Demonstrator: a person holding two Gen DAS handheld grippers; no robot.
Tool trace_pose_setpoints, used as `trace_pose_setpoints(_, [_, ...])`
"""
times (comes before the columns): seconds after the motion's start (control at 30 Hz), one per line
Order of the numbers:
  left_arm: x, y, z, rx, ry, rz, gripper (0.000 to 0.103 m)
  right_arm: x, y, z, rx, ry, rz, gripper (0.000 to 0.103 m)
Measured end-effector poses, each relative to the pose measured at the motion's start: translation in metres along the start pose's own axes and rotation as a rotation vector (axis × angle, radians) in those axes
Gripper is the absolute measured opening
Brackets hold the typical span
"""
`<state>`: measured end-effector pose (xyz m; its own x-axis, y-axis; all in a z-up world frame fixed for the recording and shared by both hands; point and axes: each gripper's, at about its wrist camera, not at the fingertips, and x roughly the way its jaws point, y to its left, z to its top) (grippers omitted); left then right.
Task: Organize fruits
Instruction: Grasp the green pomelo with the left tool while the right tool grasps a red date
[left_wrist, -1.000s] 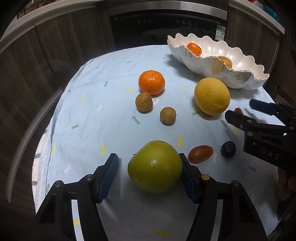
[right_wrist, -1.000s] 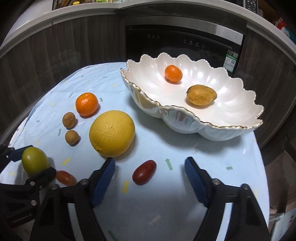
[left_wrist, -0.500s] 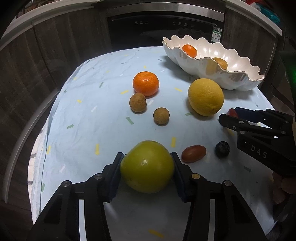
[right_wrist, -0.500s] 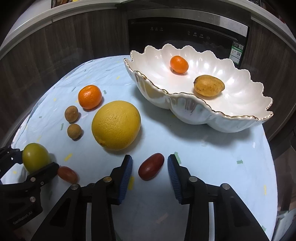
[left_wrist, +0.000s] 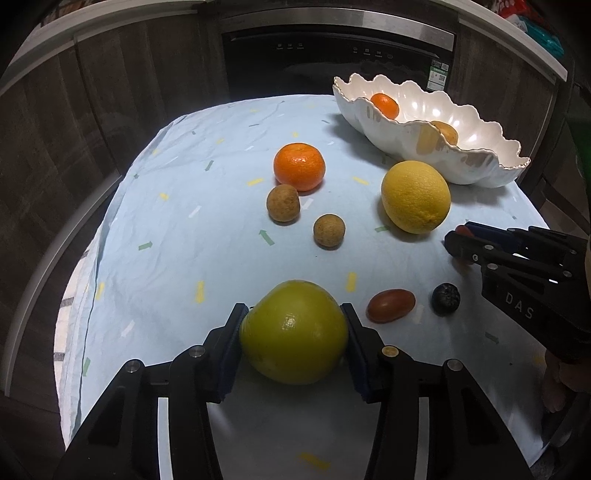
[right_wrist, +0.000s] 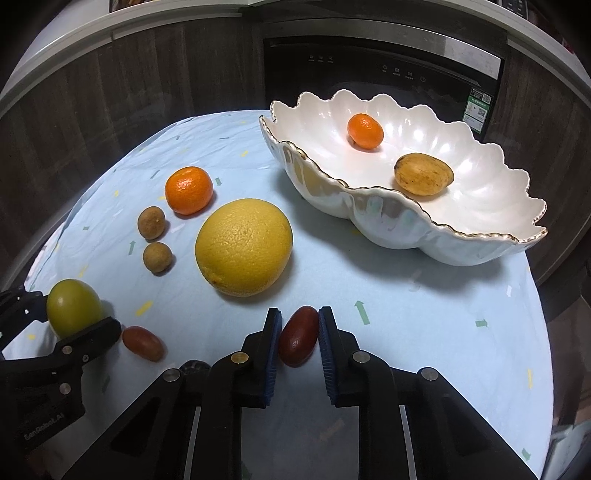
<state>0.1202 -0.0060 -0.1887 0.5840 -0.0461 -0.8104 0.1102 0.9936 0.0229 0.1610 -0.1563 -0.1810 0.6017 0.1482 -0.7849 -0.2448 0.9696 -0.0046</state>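
My left gripper is shut on a large green fruit resting on the pale blue cloth. My right gripper is shut on a small dark red oval fruit, also on the cloth; in the left wrist view this gripper shows at the right, with a bit of red at its tip. A white scalloped bowl holds a small orange and a brown-yellow fruit. Loose on the cloth lie a big yellow citrus, an orange, two brown round fruits, another red oval fruit and a dark berry.
The round table's cloth ends close to dark wooden cabinets on the left and a black oven front behind the bowl. A hand holding the right gripper shows at the right edge of the left wrist view.
Both grippers closed without shifting place: the left jaws came in onto the green fruit, and the right jaws narrowed until they pinch the dark red oval fruit.
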Motion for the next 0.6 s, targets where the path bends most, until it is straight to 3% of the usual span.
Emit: trace_pose_setpoints(0.6, [-0.025, -0.004, 0.011, 0.002, -0.055, 0.002, 0.048, -0.034, -0.002, 0.013, 0.013, -0.066, 0.004, 0.021])
